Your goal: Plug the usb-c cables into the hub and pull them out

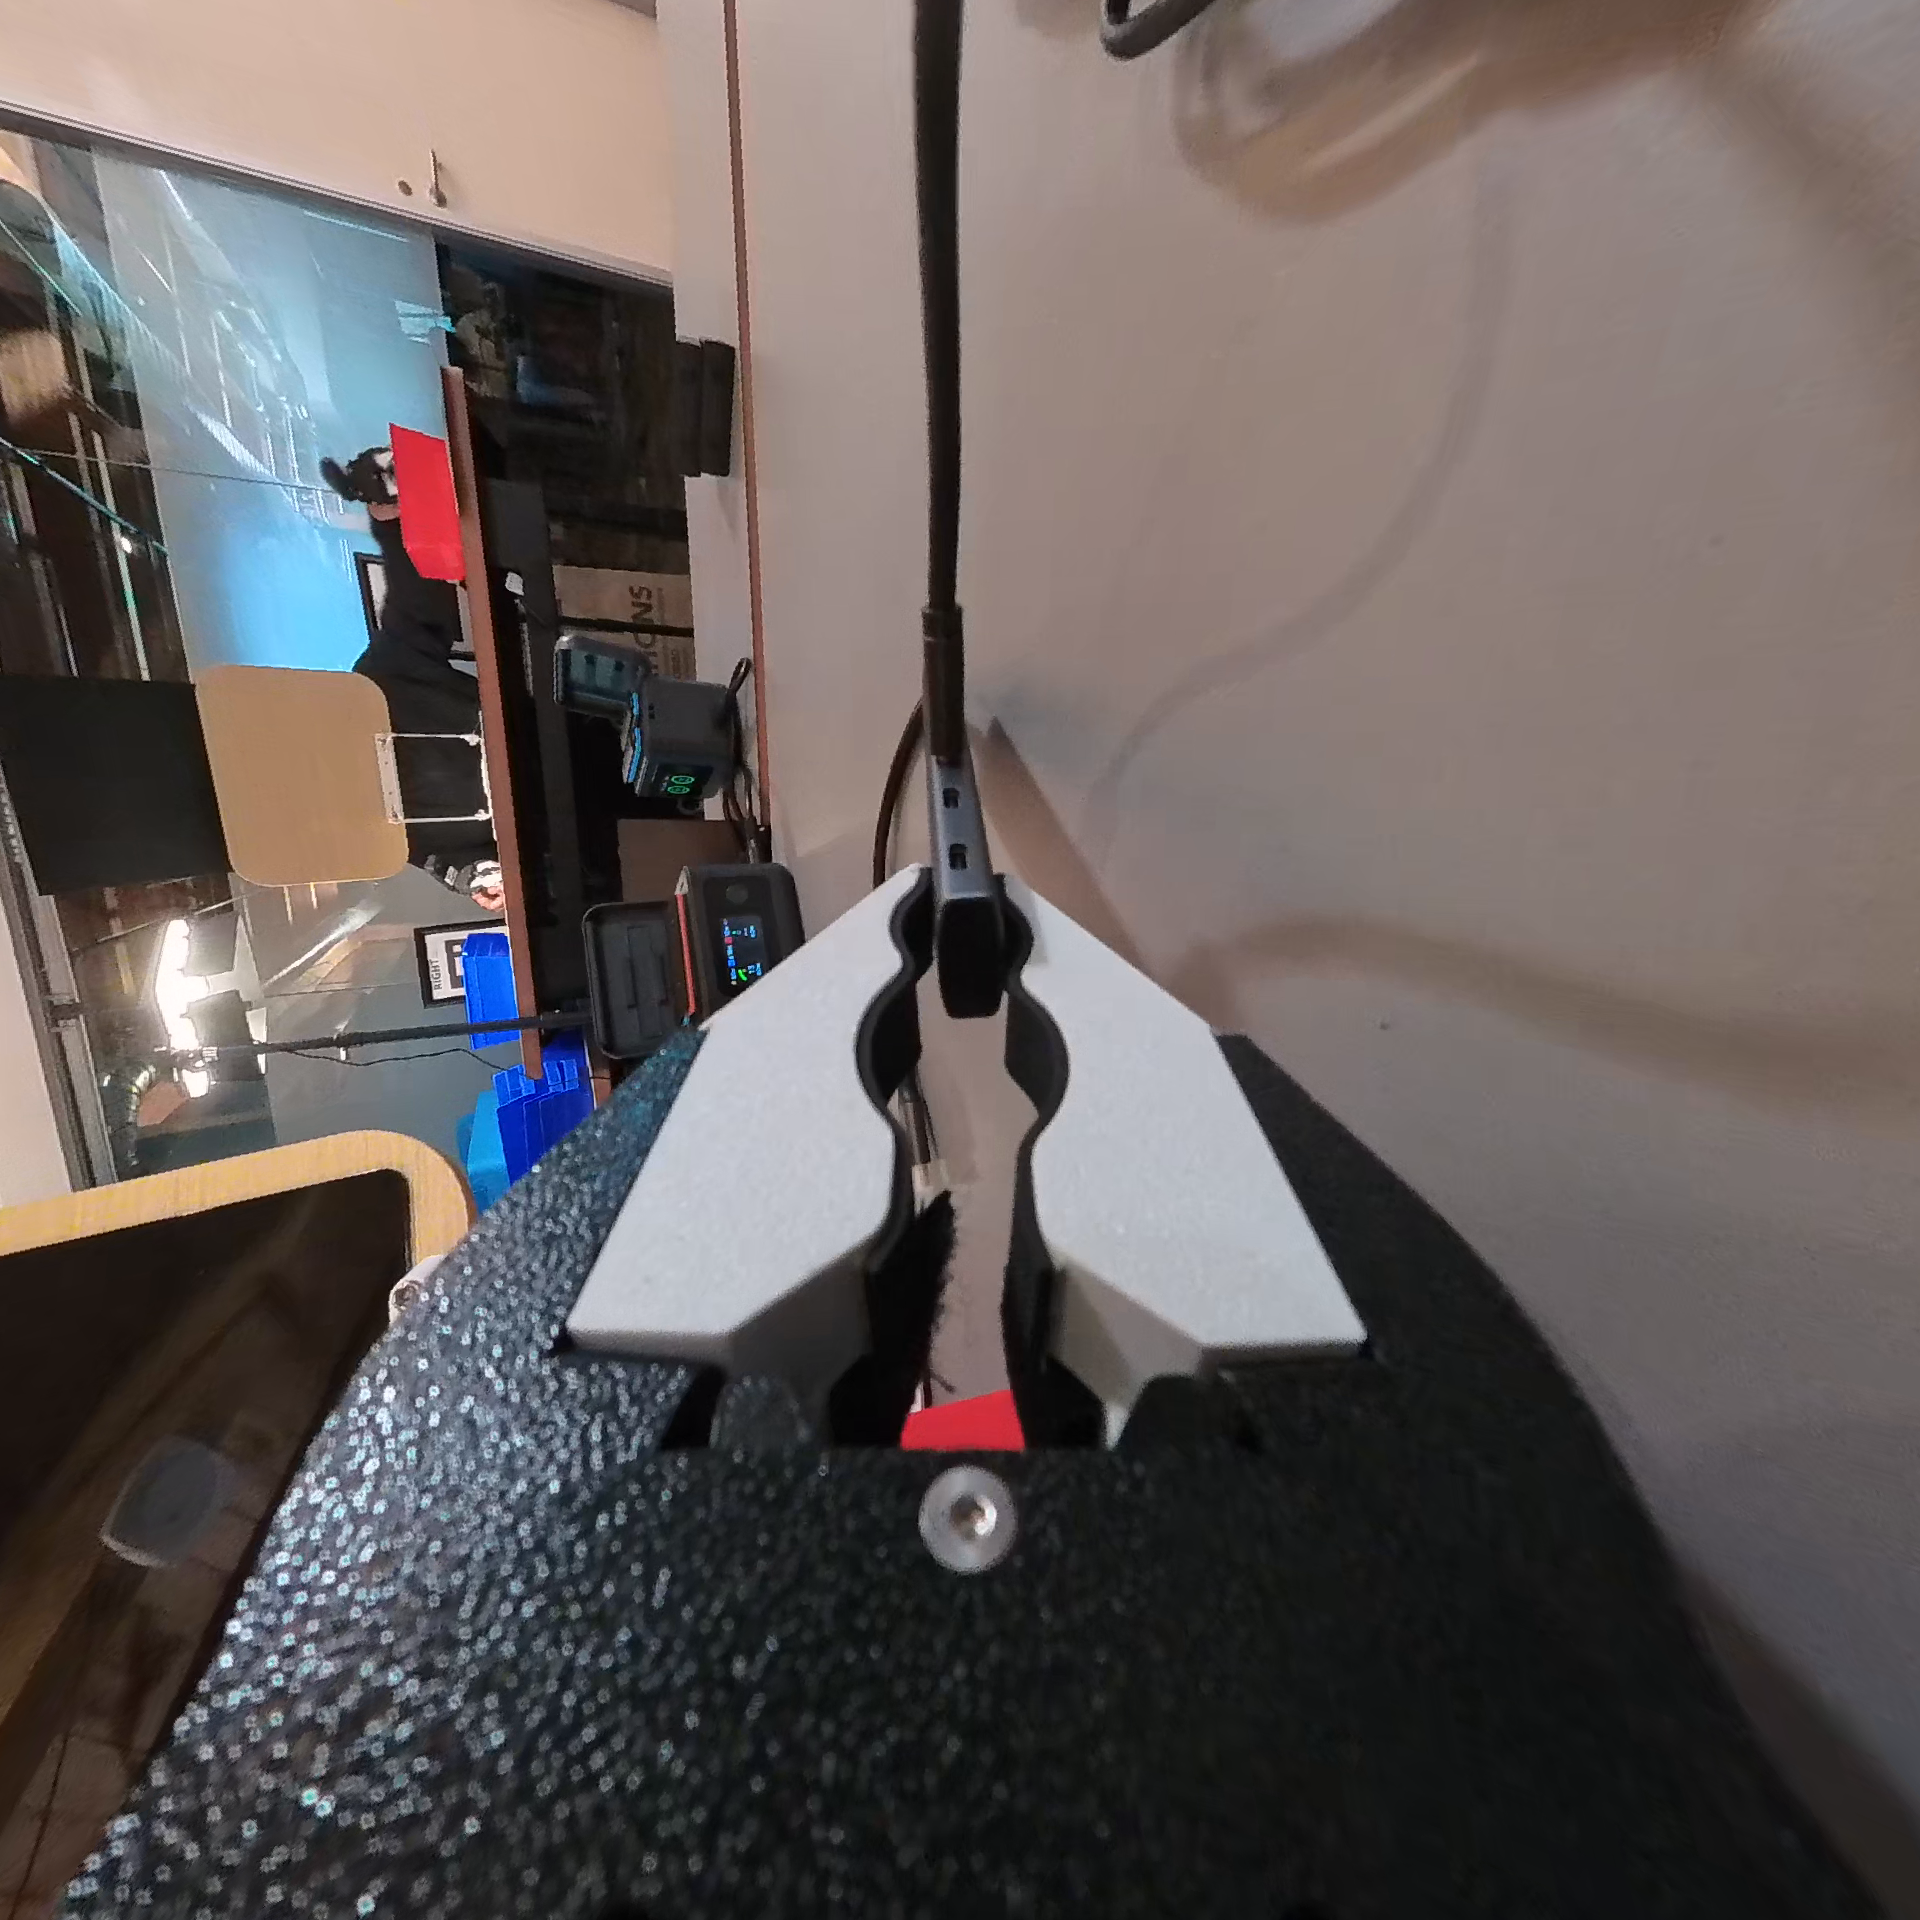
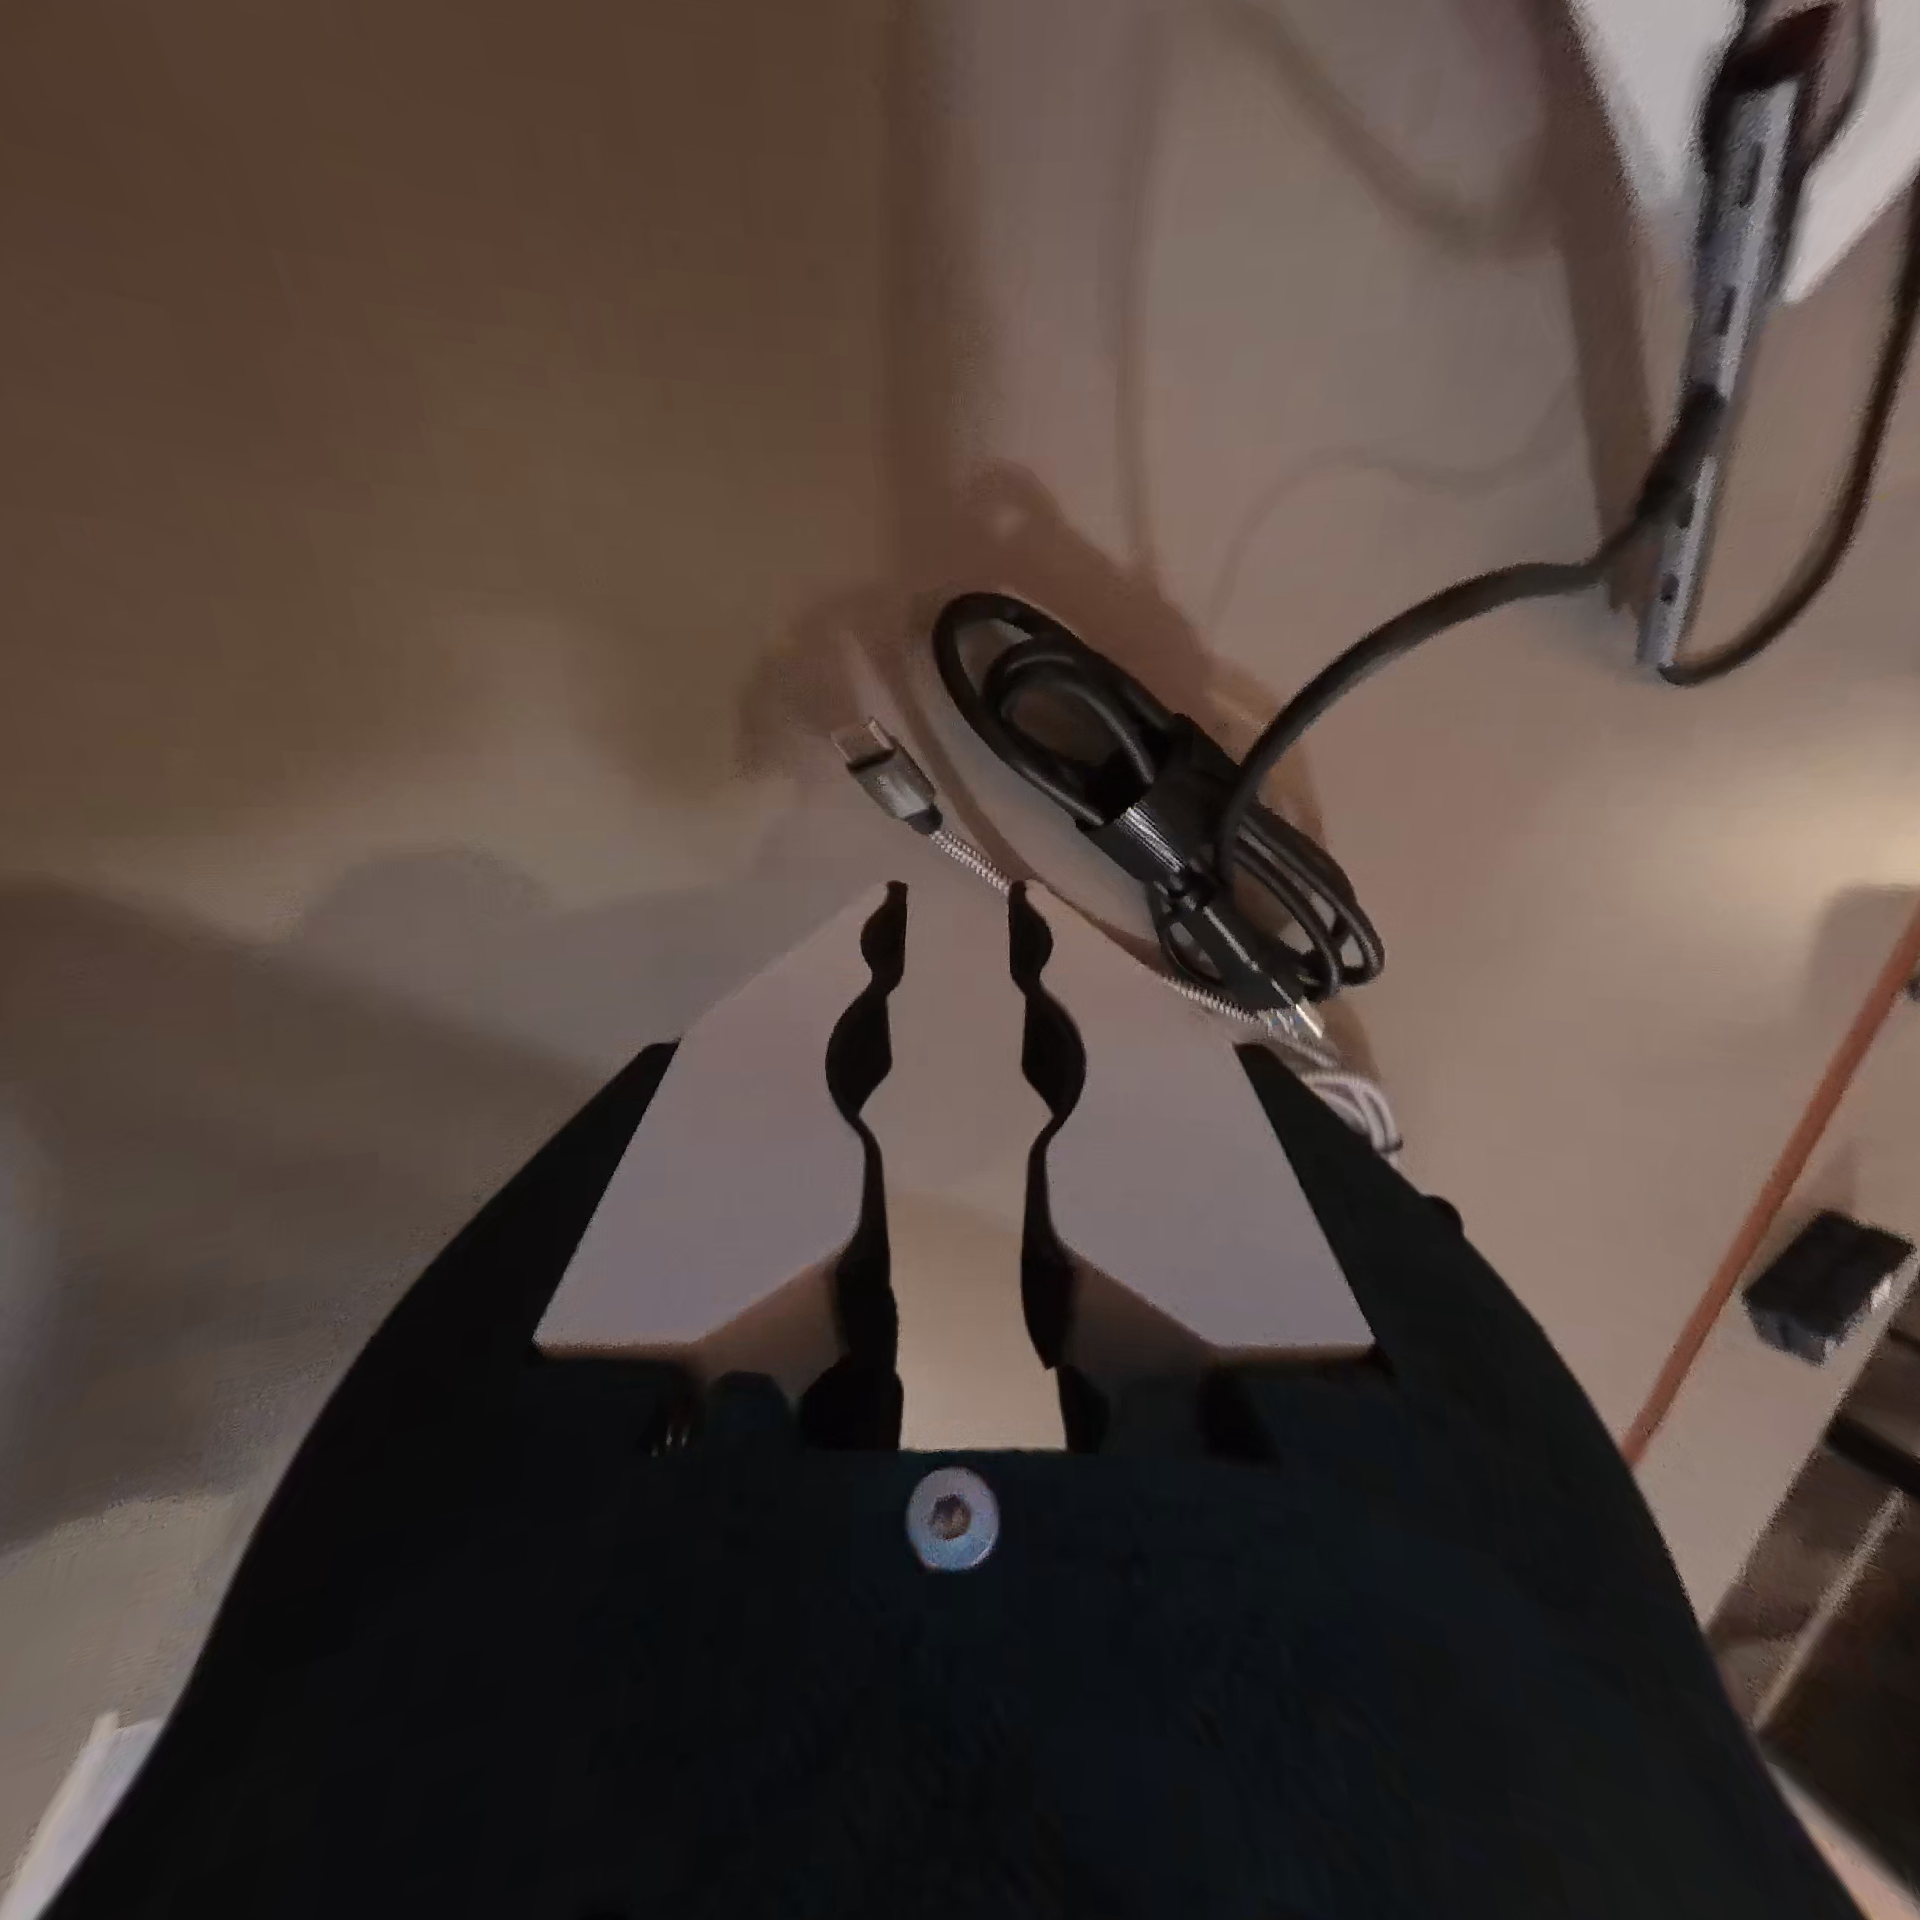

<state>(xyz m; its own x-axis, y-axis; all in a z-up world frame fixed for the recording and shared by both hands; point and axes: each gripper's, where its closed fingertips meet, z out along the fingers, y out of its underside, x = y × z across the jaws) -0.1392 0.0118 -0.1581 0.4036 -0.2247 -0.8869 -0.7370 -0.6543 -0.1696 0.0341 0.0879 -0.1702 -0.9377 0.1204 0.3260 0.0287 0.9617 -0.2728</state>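
My left gripper (image 1: pixel 964 914) is shut on the near end of a slim grey hub (image 1: pixel 954 831), held on edge; its black cable (image 1: pixel 940 364) runs straight away from me. The hub also shows in the right wrist view (image 2: pixel 1714 343) at the upper right, with its black cable (image 2: pixel 1382 665) curving down. My right gripper (image 2: pixel 954 894) is open and empty, just short of a silver braided usb-c cable (image 2: pixel 971 857) whose plug (image 2: pixel 878 764) lies bare on the table. A bundled black cable (image 2: pixel 1122 769) lies beside it on a pale round plate (image 2: pixel 1008 821).
The cream table (image 2: pixel 416 520) carries all this. In the left wrist view, devices with lit screens (image 1: pixel 738 945), blue bins (image 1: pixel 509 1101) and a tablet (image 1: pixel 156 1403) stand at the left, and the plate rim (image 1: pixel 1299 135) shows top right. A black block (image 2: pixel 1829 1288) lies at the right. My right fingertips sit around 20 cm from my left ones. The left tips stand about 35 cm off the black block (image 2: pixel 1829 1288).
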